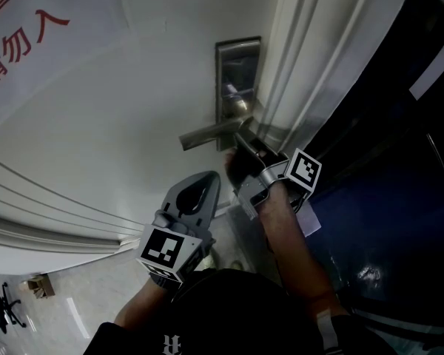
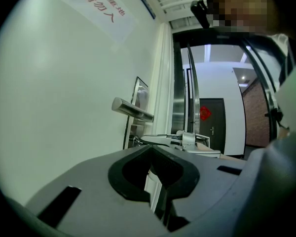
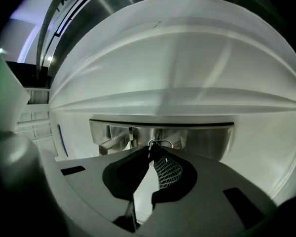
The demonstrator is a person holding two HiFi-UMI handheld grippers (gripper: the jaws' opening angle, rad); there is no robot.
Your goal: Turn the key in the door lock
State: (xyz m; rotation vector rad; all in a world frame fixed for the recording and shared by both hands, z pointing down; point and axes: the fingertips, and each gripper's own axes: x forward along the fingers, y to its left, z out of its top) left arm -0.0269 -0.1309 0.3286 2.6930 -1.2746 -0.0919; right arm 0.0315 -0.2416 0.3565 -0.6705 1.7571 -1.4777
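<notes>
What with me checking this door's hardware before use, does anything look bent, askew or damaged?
Nothing stands out. The silver rectangular lock plate lies flat on the white door, its silver lever handle looks straight and whole, and the small metal key with its ring sits in the plate.

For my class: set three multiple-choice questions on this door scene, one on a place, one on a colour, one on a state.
1. The right hand-held gripper has its tips: A at the key, below the lever handle; B on the floor; C on a window.
2. The sign's characters are: A blue; B red; C green.
3. The left hand-held gripper is: A wide open; B shut, empty; C holding a card.
Answers: A, its tips close on the key; B, red on white; B, jaws together, nothing between.
</notes>
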